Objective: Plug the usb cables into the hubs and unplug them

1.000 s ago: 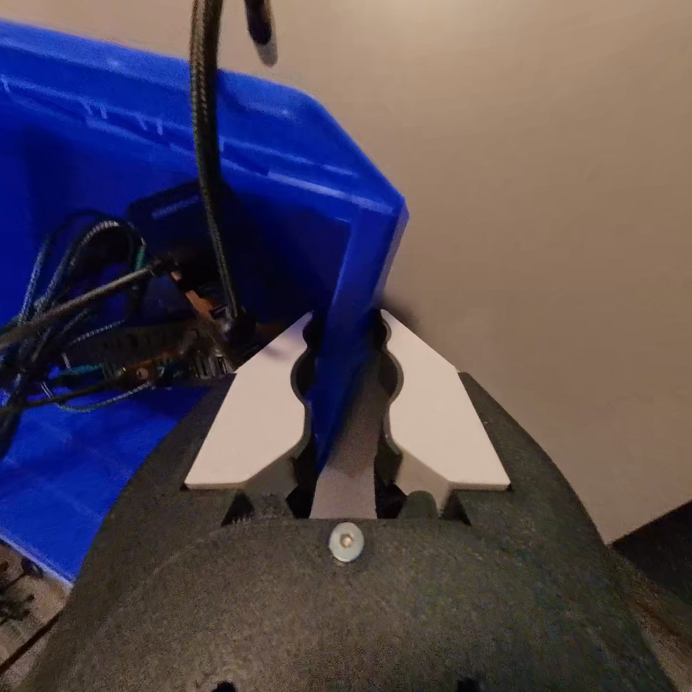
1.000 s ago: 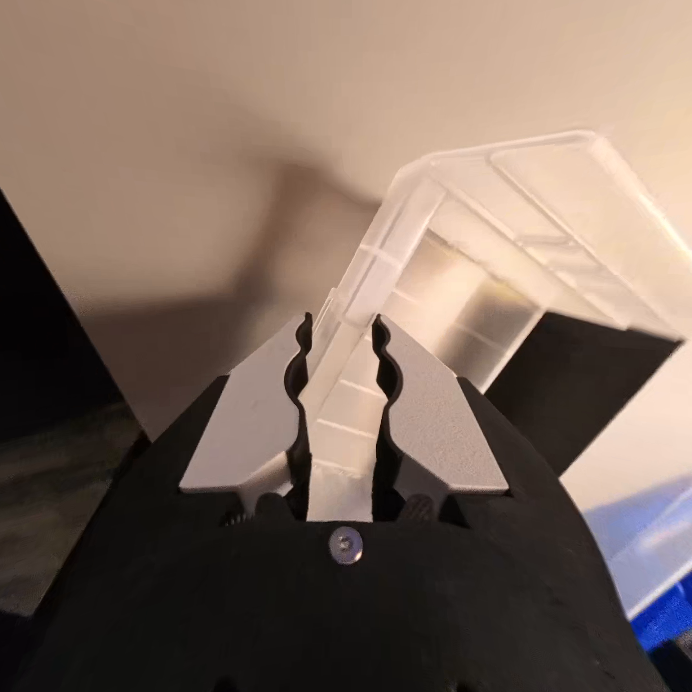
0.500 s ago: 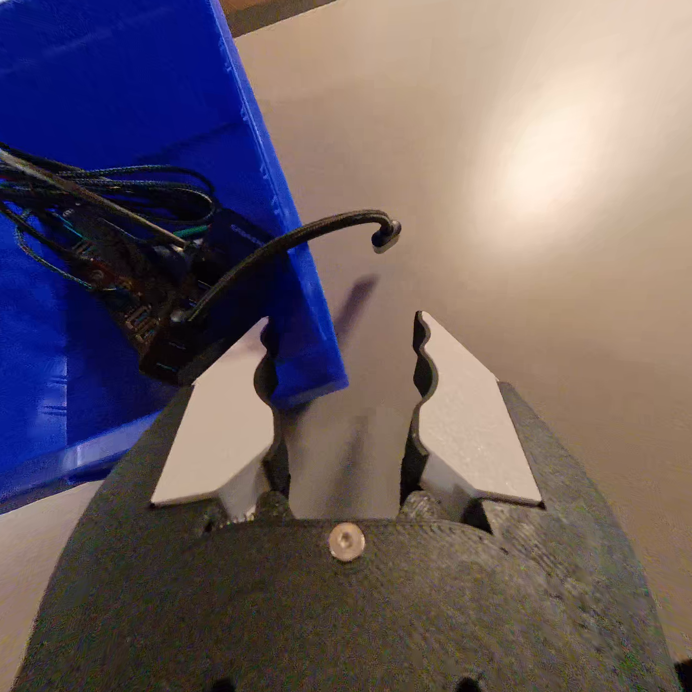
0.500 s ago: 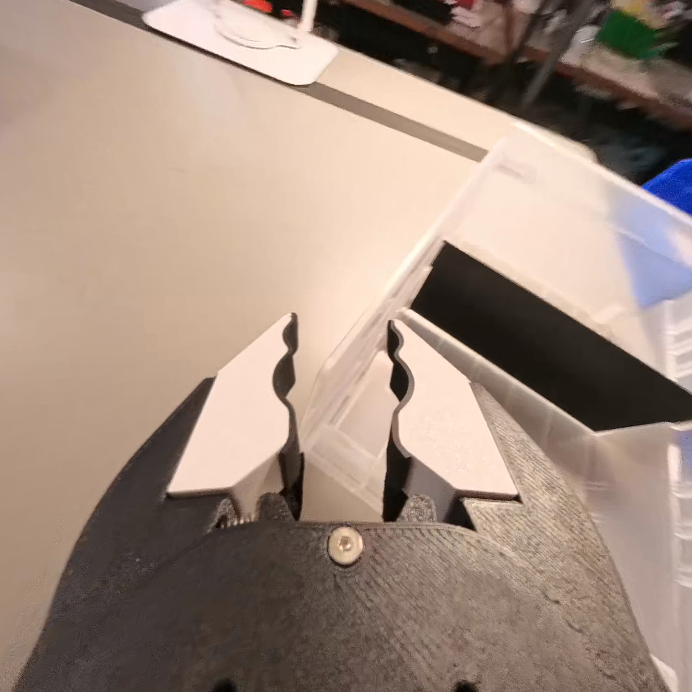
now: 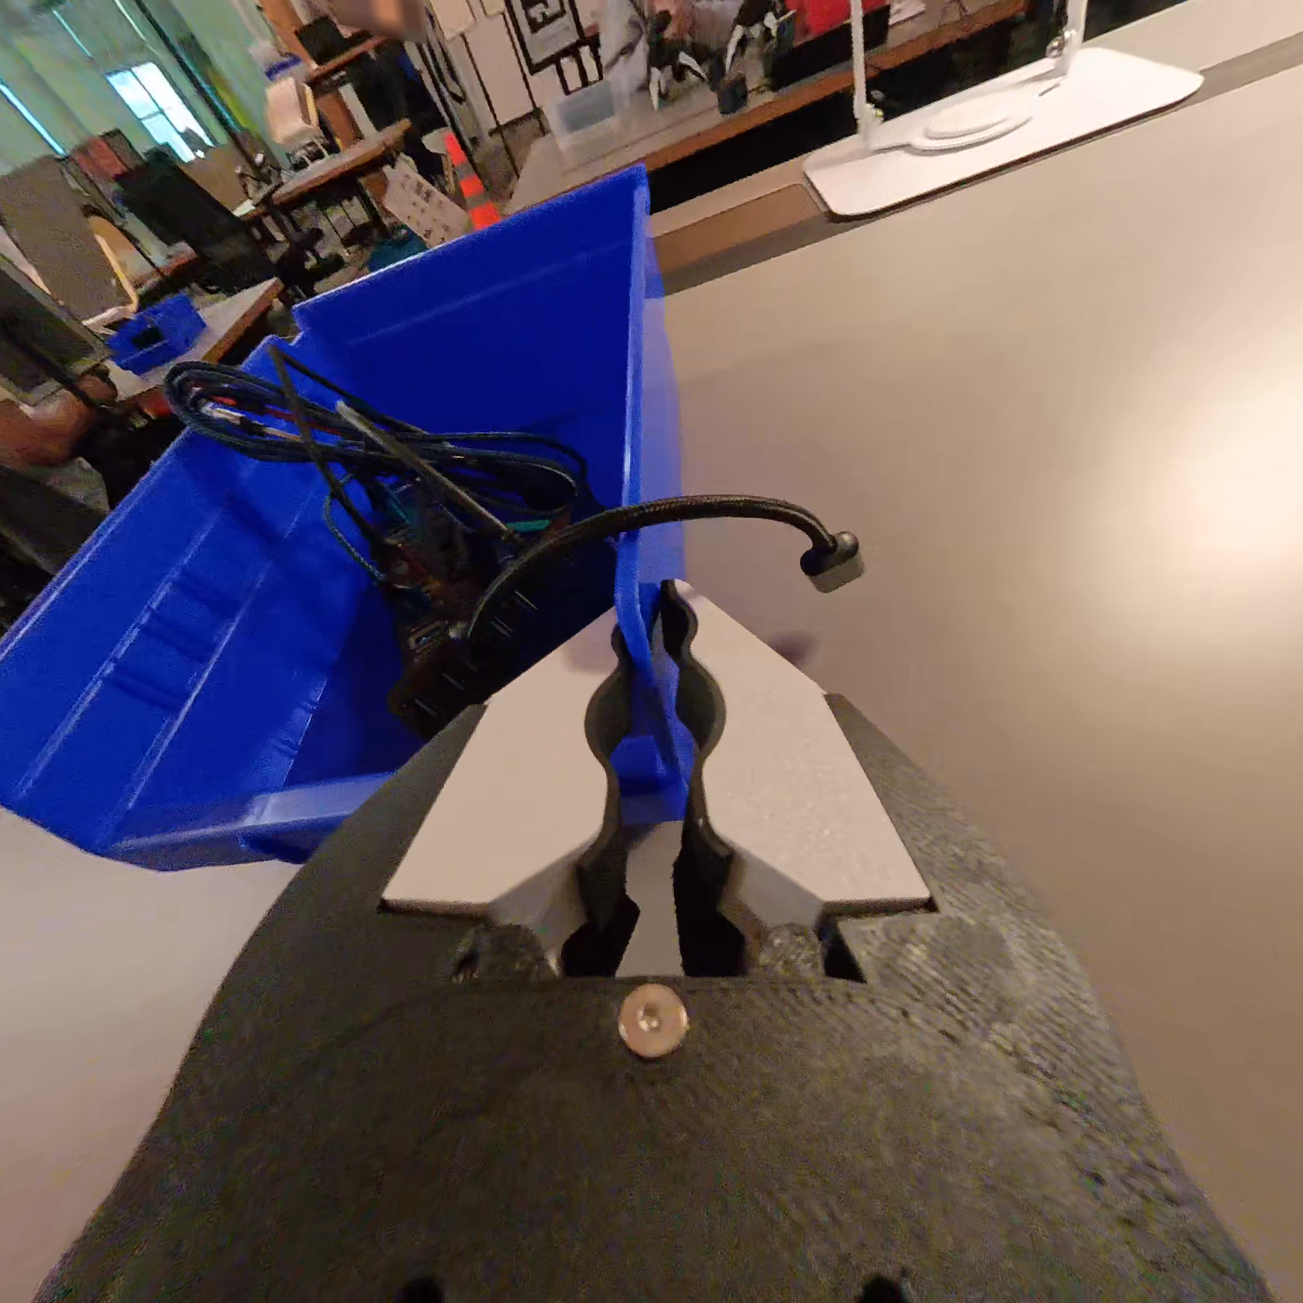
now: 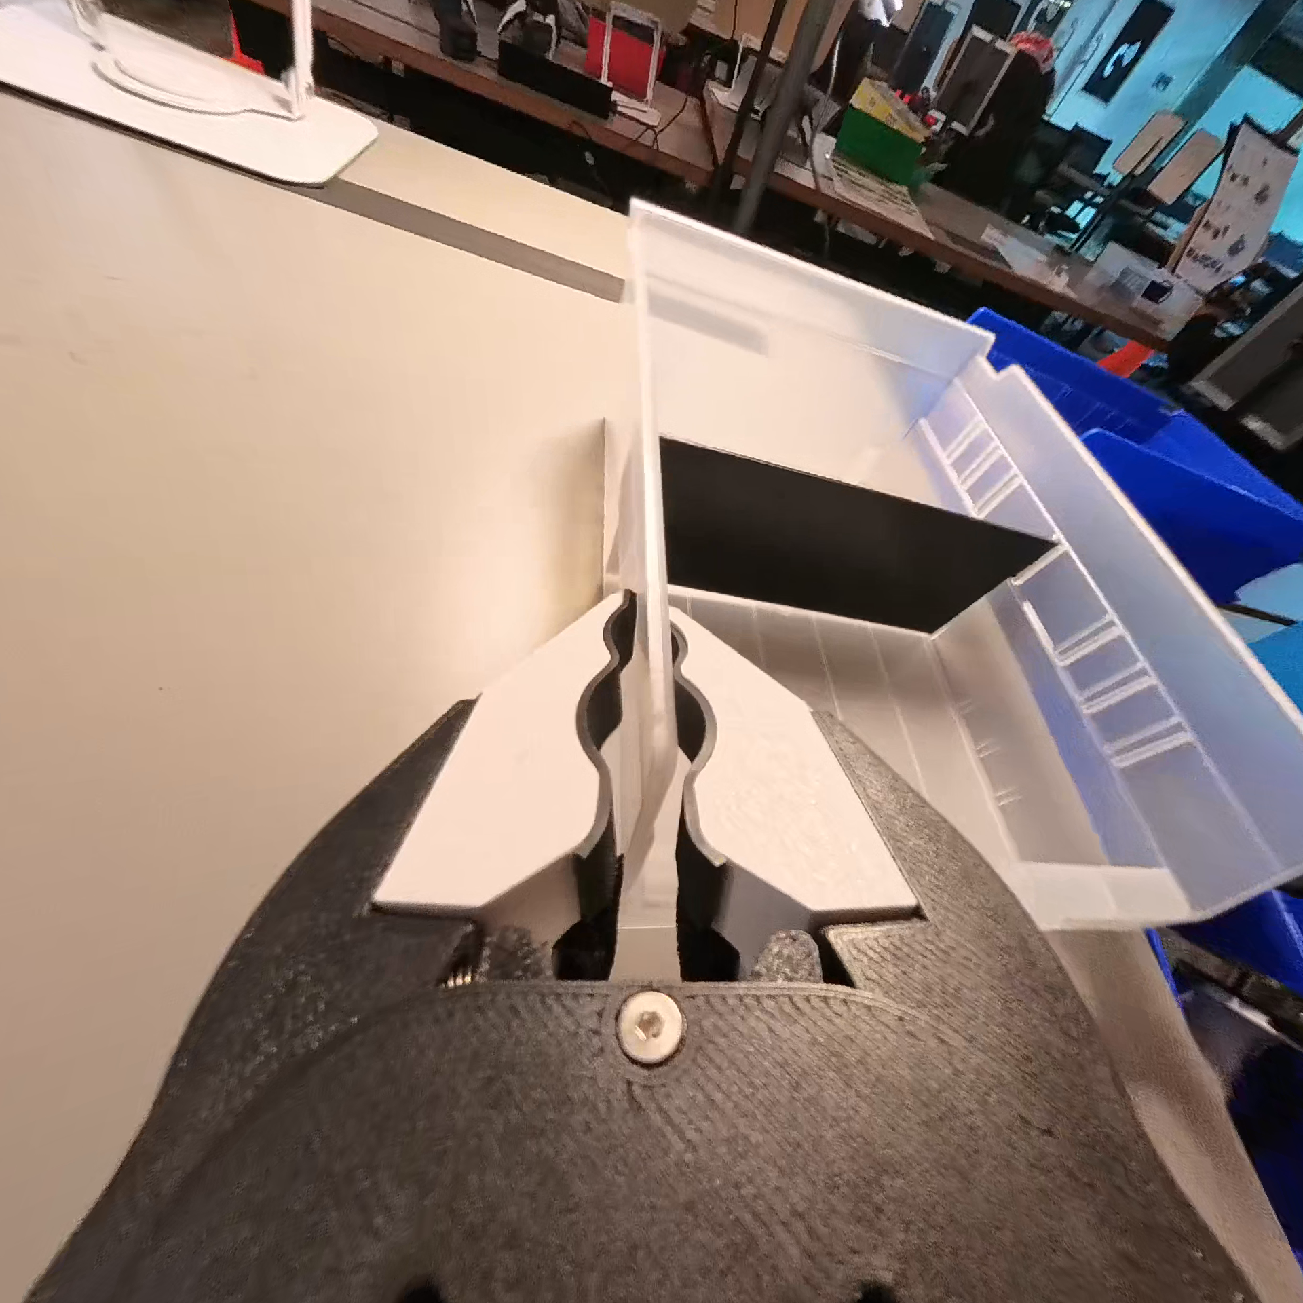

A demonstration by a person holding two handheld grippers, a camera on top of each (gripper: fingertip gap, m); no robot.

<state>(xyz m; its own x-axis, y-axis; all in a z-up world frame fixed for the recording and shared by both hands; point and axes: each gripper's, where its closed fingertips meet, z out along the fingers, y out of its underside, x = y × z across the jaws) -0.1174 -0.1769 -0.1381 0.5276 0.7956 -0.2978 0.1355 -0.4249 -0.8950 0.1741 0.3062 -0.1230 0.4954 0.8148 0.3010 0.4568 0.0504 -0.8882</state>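
In the left wrist view my left gripper (image 5: 645, 610) is shut on the right side wall of a blue bin (image 5: 458, 366), with both pads pressing the thin wall near its front corner. Inside the bin lie a black usb hub (image 5: 451, 656) and a tangle of dark cables (image 5: 395, 451). One black braided cable (image 5: 677, 504) arches over the wall, and its plug (image 5: 833, 564) hangs free above the table. In the right wrist view my right gripper (image 6: 649, 617) is shut on the left side wall of a clear plastic bin (image 6: 811, 338), which holds a black panel (image 6: 811, 536).
A beige table (image 5: 987, 423) carries both bins. A white lamp base (image 5: 1001, 120) stands at its far edge and also shows in the right wrist view (image 6: 211, 106). More blue bins (image 6: 1198, 493) sit right of the clear bin. Workbenches and clutter lie beyond. One gripper's finger ends stand about 55 cm off the other's.
Both grippers opened wide around the bin corners half a second ago and have now closed on the bin walls. Both views have tilted up from the table to show the room.
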